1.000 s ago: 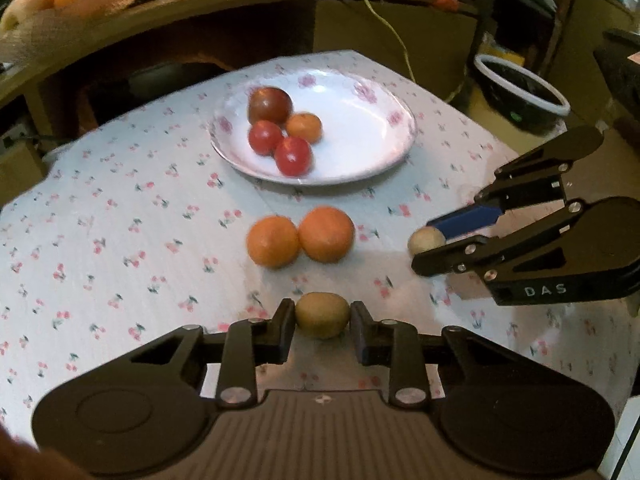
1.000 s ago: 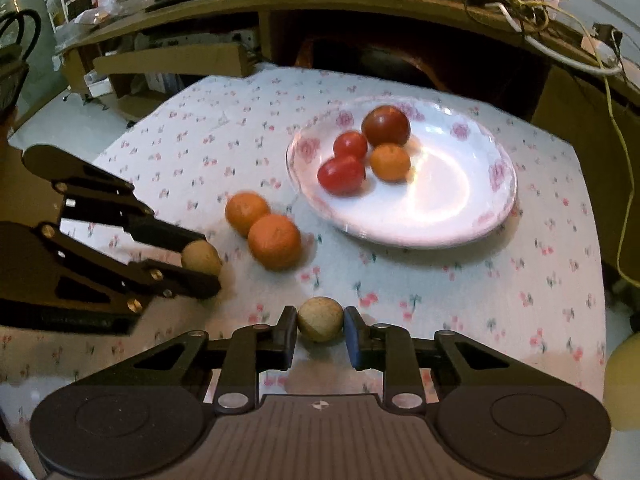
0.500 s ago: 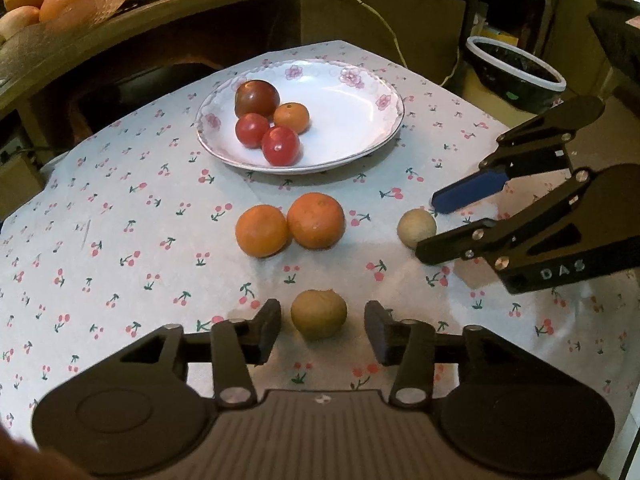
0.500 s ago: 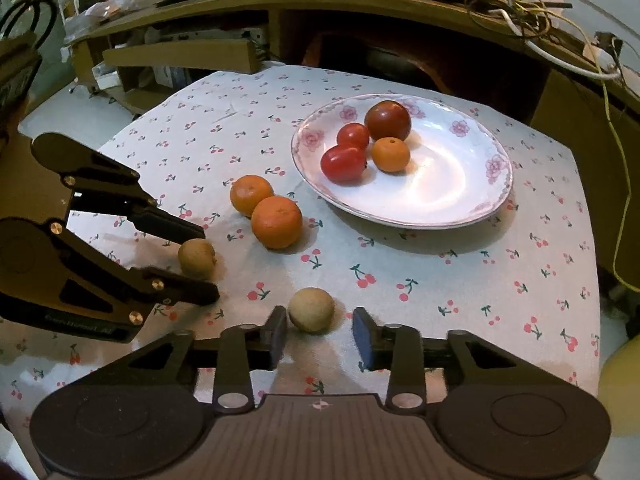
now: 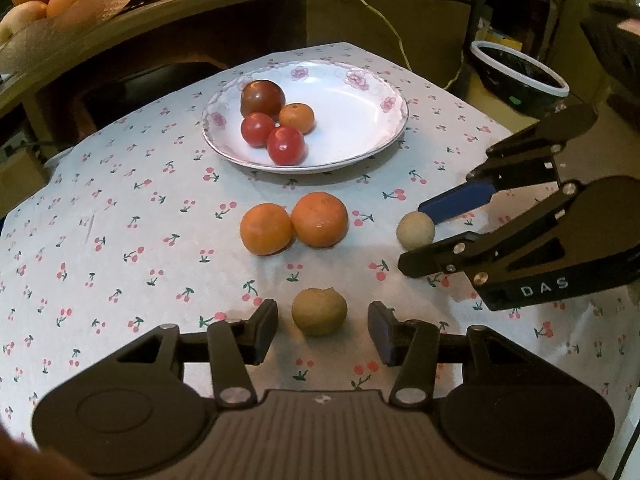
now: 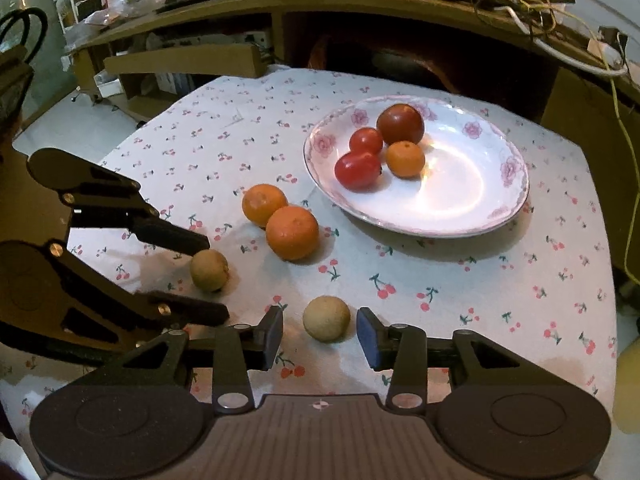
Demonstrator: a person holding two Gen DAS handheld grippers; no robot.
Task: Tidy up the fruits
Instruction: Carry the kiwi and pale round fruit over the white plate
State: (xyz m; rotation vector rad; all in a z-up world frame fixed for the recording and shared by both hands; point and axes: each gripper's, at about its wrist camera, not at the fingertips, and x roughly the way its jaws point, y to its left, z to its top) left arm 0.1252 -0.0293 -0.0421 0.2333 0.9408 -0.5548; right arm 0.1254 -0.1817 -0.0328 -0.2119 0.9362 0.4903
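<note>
Your left gripper (image 5: 322,330) has its jaws spread around the kiwi (image 5: 319,311), with cloth showing on both sides. Straight above in the frame, two oranges (image 5: 294,222) touching each other block the way to the plate (image 5: 360,148). The plate's right half is bare. At right, the right gripper (image 5: 408,240) straddles the pale fruit (image 5: 415,230).

A table (image 5: 100,208) in cherry-print cloth is carrying a plate (image 5: 360,128), two oranges (image 5: 294,226), a brown fruit (image 5: 319,311) and a pale fruit (image 5: 415,230).
</note>
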